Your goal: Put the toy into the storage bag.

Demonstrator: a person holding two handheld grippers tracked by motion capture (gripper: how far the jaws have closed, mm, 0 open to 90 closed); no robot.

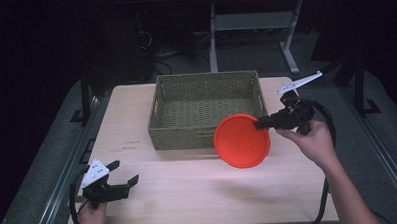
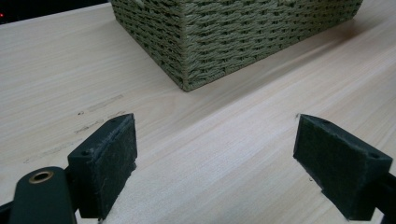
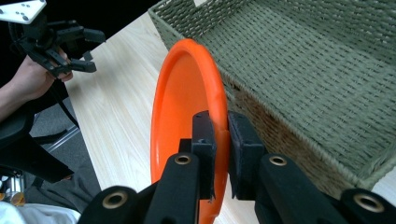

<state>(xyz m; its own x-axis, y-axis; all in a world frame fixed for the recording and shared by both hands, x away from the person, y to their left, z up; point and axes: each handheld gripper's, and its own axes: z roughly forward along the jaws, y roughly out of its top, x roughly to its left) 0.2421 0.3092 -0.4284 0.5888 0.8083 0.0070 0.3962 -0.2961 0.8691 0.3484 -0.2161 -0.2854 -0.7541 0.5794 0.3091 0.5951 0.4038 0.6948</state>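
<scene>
Right gripper clamped on rim of orange plate — plate held tilted, off table, at basket's front right corner, overlapping rim. Left gripper low at table's near left edge, jaws wide apart, holding nothing — well apart from basket.

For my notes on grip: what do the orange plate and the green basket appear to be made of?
Orange plate: probably plastic; smooth, evenly coloured, slightly glossy, thin rim. Basket: woven cord, perhaps paper rope or seagrass; twisted olive strands, matte, rough weave.
</scene>
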